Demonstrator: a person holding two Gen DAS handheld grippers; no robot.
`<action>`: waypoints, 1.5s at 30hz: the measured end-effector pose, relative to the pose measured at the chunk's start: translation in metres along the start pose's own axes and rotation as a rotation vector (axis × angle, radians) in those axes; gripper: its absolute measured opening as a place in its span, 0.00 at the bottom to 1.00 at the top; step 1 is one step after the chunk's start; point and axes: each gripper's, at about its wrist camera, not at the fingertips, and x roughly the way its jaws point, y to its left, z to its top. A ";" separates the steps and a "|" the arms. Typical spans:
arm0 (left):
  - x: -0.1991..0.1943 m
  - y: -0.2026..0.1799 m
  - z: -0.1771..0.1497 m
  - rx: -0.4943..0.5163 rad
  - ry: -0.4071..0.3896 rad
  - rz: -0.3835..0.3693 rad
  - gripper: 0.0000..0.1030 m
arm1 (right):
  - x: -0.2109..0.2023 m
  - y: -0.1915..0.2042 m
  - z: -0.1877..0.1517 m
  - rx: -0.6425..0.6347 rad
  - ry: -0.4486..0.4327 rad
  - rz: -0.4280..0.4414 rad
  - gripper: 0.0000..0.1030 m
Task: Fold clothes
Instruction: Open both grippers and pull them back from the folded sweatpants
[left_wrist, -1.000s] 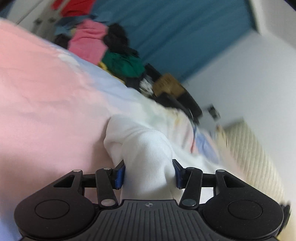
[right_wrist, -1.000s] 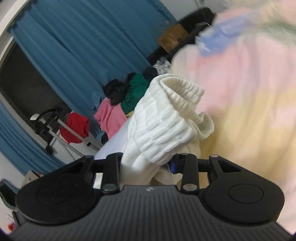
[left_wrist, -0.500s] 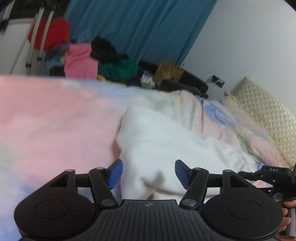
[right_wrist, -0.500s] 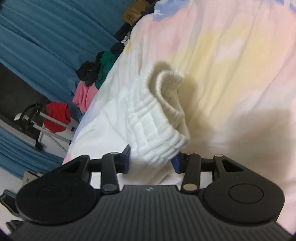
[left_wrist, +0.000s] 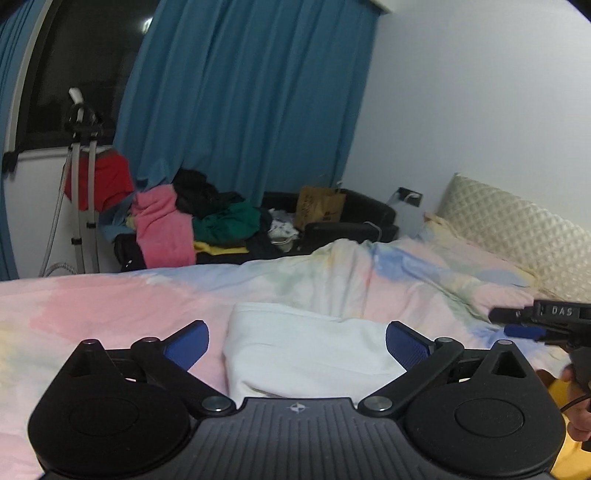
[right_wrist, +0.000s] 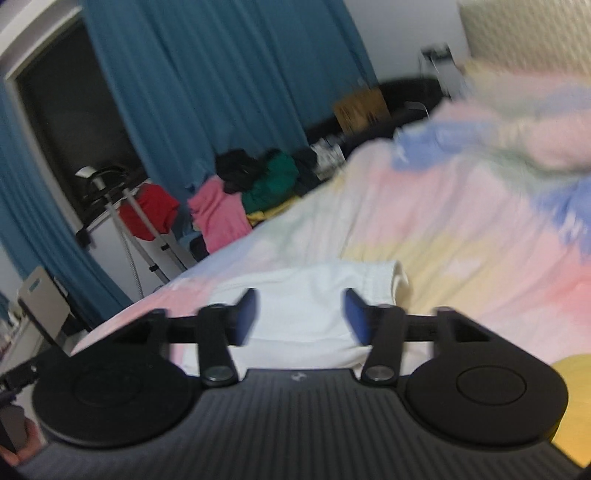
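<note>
The white garment (left_wrist: 306, 350) is lying folded on the pastel bedspread (left_wrist: 110, 306), probably set there so the soft, flat bed is keeping its shape. The 2 tools are gripping nothing: the left gripper (left_wrist: 297, 341) is spreading wide and the right gripper (right_wrist: 300, 315) is gaping too (its view is blurred). The cloth is sitting just ahead of both.
</note>
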 end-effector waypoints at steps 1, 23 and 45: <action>-0.009 -0.007 -0.001 0.017 -0.005 0.010 1.00 | -0.009 0.008 0.000 -0.027 -0.023 0.004 0.83; -0.112 -0.041 -0.098 0.071 -0.096 0.163 1.00 | -0.061 0.071 -0.129 -0.245 -0.171 -0.034 0.87; -0.094 -0.036 -0.114 0.028 -0.043 0.151 1.00 | -0.058 0.077 -0.145 -0.298 -0.180 -0.100 0.87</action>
